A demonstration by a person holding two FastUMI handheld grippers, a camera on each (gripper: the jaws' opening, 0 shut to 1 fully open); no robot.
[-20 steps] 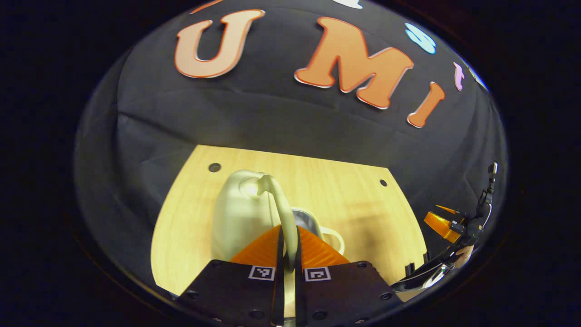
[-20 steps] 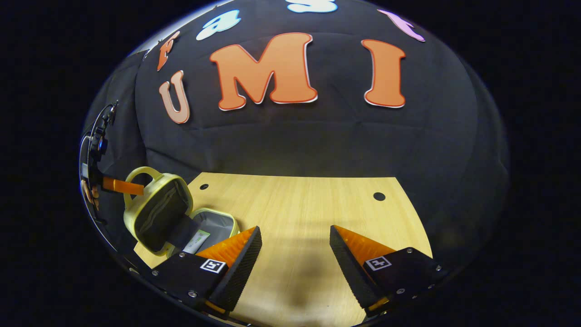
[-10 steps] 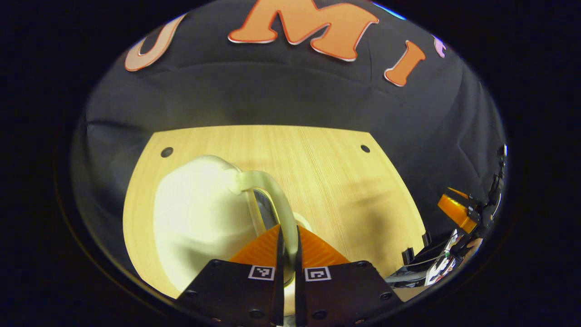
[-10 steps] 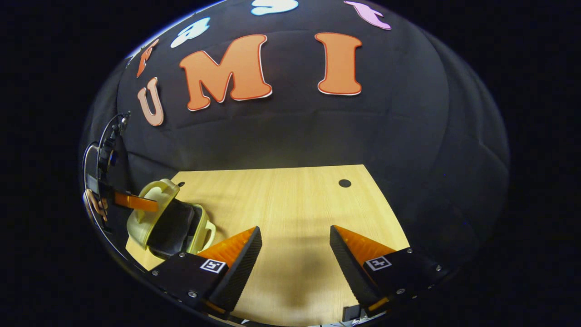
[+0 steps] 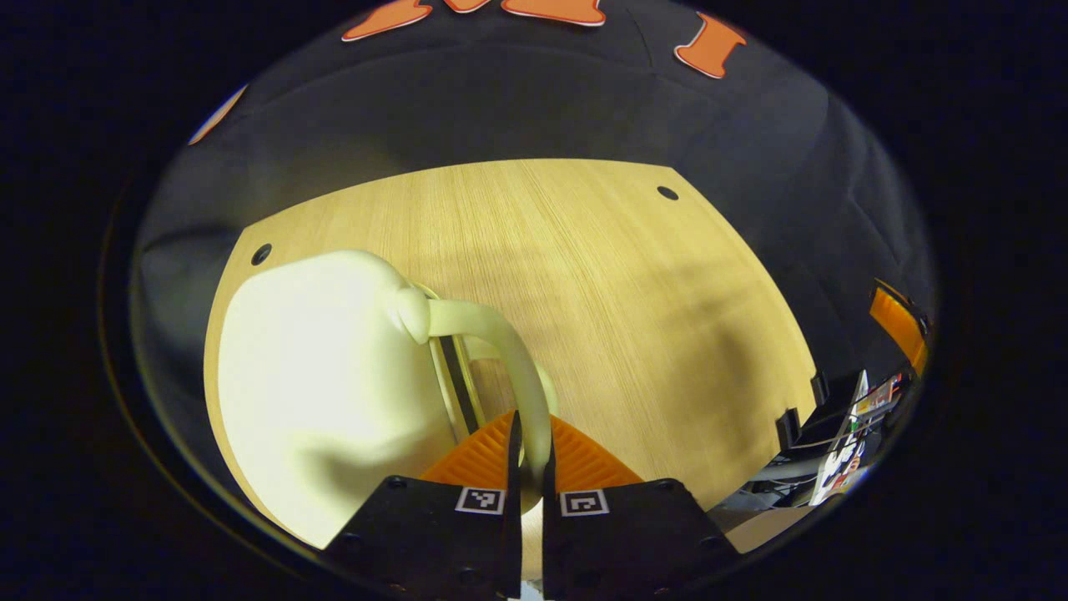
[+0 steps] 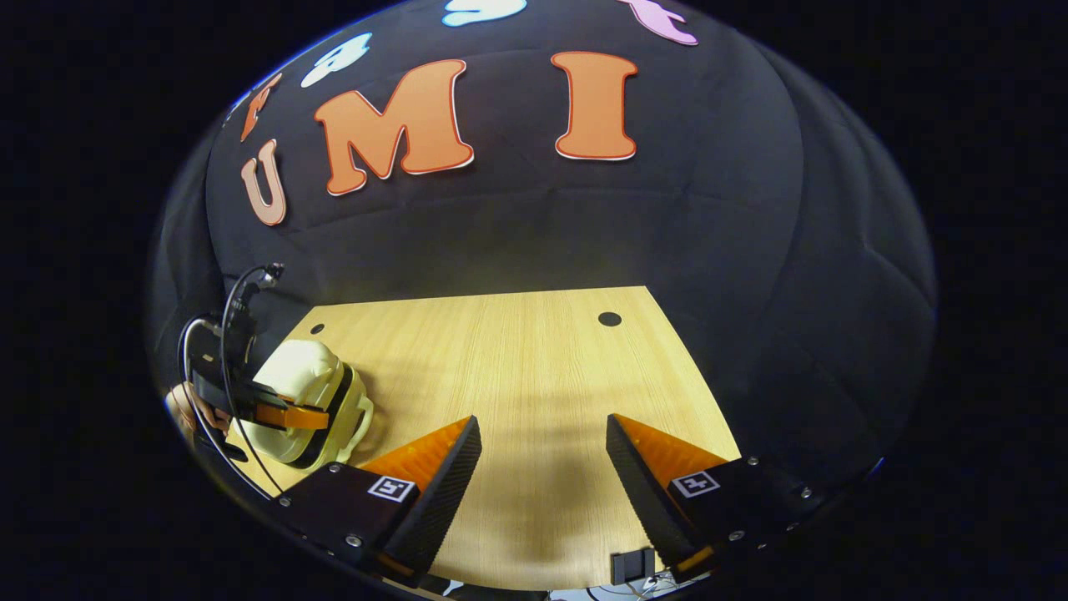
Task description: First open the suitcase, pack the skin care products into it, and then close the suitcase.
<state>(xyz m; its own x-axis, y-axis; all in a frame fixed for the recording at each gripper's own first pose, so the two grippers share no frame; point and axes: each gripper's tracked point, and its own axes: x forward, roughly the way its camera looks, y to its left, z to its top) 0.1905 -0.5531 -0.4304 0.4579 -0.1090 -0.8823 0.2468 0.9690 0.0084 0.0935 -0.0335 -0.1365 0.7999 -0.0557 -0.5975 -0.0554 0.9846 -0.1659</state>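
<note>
Left tool (image 5: 527, 467) is pinching the pale handle (image 5: 501, 351) of the little cream suitcase (image 5: 325, 376), fingers pressed tight on either side of that curved loop, and the lid is coming down fast! A second ago the case stood gaping, its dark lining and grey interior on show with a packet lying inside; half a second ago it was half folded; now, in the right gripper view, the suitcase (image 6: 304, 401) sits on the near-left corner of the table (image 6: 517, 367) with the two shells almost together, only a thin dark seam left between them (in the left gripper view that seam shows as a narrow slot just beside the handle). Right tool (image 6: 542, 467) hangs spread wide over bare wood, well apart from the case, gripping nothing. What this means: the packing looks finished and the closing step is nearly done, though I can't tell from here whether the shells have fully met or any fastening is engaged. My read is that the next call is a last press down on the lid, and the risk is the case sliding near the table's edge.
</note>
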